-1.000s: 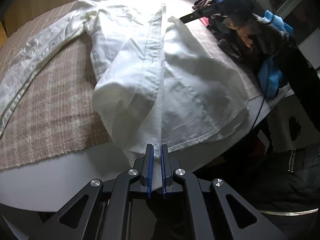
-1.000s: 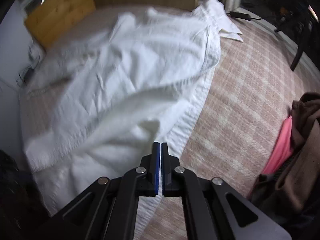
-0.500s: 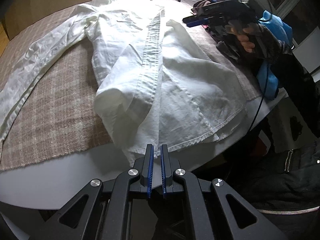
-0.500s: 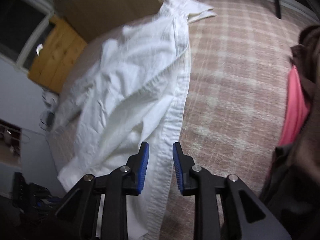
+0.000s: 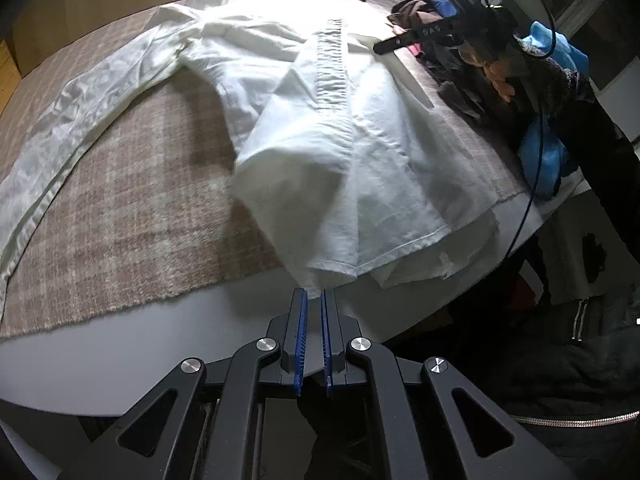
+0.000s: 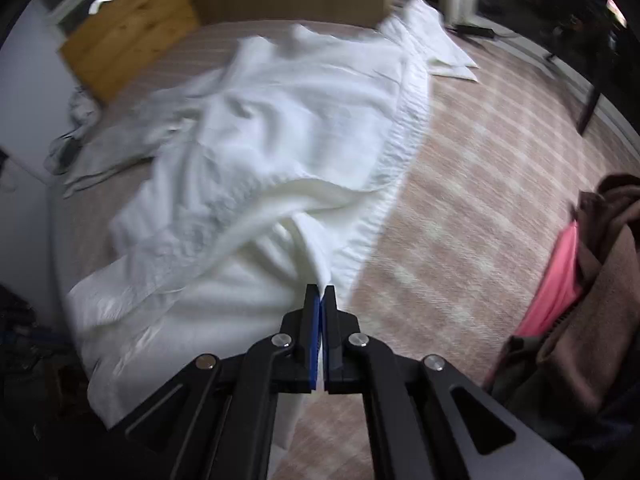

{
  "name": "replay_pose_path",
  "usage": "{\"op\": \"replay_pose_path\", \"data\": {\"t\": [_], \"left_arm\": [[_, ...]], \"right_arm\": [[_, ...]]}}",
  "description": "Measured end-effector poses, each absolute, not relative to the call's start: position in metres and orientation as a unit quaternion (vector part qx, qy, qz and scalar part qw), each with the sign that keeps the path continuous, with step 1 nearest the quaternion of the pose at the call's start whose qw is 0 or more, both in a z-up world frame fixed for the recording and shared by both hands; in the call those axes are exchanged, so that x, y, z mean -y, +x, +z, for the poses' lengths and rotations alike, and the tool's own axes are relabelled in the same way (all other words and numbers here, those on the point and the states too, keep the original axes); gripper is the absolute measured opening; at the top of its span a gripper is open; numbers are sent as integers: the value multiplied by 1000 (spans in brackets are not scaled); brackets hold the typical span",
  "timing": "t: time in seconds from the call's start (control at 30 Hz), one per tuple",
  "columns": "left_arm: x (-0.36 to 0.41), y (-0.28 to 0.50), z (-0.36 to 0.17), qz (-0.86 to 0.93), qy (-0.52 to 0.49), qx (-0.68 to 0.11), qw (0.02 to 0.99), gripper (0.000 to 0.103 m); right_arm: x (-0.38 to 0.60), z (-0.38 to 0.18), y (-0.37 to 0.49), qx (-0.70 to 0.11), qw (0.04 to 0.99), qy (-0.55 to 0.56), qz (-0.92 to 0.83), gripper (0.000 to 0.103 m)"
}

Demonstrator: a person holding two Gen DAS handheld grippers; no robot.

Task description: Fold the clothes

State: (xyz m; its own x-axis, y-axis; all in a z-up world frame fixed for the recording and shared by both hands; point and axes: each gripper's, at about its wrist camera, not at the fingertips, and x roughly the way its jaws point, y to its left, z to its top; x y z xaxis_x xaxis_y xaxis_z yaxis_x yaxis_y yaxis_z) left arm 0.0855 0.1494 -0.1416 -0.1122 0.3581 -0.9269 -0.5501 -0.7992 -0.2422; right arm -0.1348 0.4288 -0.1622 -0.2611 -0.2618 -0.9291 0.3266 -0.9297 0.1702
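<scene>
**White shirt pinched at two edges on the plaid cloth**

The white shirt (image 5: pixel 320 128) lies spread over a pink-and-beige plaid cloth (image 5: pixel 132 200) that covers most of the tabletop (image 5: pixel 168 344). Its button placket (image 5: pixel 332 72) runs up the middle of the garment, one long sleeve (image 5: pixel 68 136) stretches out flat to the left side of the left wrist view, and the collar (image 6: pixel 436 40) sits at the far end of the fabric. The near hem hangs just past the cloth's edge onto the bare grey surface.

The left tool (image 5: pixel 313 300) has its blue-padded jaws nearly together at the shirt's bottom corner, and a thin edge of white fabric runs into the narrow gap between them, so it grips the hem. The right tool (image 6: pixel 321 296) is clamped tight on a fold of the shirt beside the placket; white cloth shows between its pads and the fabric pulls up into a ridge toward the tips. In the left wrist view that tool (image 5: pixel 404 40) shows at the far right edge of the shirt, held by a hand (image 5: pixel 496 76) in a dark sleeve.

Beyond the shirt, on the right side of the tabletop, sits a pile of other clothes: a brown garment (image 6: pixel 592 264), a pink one (image 6: pixel 556 284) and a blue one (image 5: pixel 548 160). A wooden cabinet (image 6: pixel 124 36) stands behind the tabletop.
</scene>
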Motion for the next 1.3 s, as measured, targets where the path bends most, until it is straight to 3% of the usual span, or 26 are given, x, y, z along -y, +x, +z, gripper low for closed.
{"op": "replay_pose_path", "data": {"t": [0.07, 0.13, 0.17, 0.2, 0.3, 0.47, 0.77, 0.9, 0.97, 1.07, 1.17, 1.23, 1.27, 1.3], "left_arm": [[-147, 86, -142, 742, -592, -82, 303, 5], [-144, 86, -141, 744, -591, -83, 300, 5], [-141, 85, -141, 746, -590, -84, 297, 5], [-138, 85, -141, 748, -589, -84, 293, 5], [-130, 85, -143, 754, -586, -70, 289, 5], [-123, 85, -150, 758, -581, -50, 292, 5], [-131, 91, -155, 770, -560, -37, 304, 5], [-124, 95, -152, 776, -554, -31, 300, 5], [-123, 96, -152, 777, -552, -31, 300, 5], [-122, 96, -152, 778, -551, -31, 300, 5], [-124, 97, -149, 778, -547, -35, 306, 5], [-123, 96, -147, 778, -546, -39, 308, 5], [-123, 96, -147, 778, -546, -40, 309, 5], [-123, 96, -147, 777, -546, -40, 310, 5]], "right_arm": [[-412, -176, -130, -49, 196, 597, -776, 2], [-403, -177, -120, -75, 185, 600, -774, 14], [-401, -175, -114, -89, 174, 596, -779, 28], [-402, -168, -107, -103, 158, 586, -788, 33], [-393, -138, -72, -116, 158, 549, -813, 33], [-309, -133, -14, -37, 307, 552, -774, 34], [-275, -156, -60, 125, 339, 613, -703, 40], [-254, -176, -63, 87, 302, 647, -695, 40], [-248, -181, -65, 118, 317, 643, -687, 38], [-243, -172, -69, 146, 354, 611, -693, 2], [-250, -157, -65, 128, 353, 595, -711, 1], [-263, -150, -60, 124, 330, 595, -723, 4], [-270, -147, -56, 124, 322, 603, -720, 15], [-275, -145, -51, 121, 314, 613, -714, 38]]}}
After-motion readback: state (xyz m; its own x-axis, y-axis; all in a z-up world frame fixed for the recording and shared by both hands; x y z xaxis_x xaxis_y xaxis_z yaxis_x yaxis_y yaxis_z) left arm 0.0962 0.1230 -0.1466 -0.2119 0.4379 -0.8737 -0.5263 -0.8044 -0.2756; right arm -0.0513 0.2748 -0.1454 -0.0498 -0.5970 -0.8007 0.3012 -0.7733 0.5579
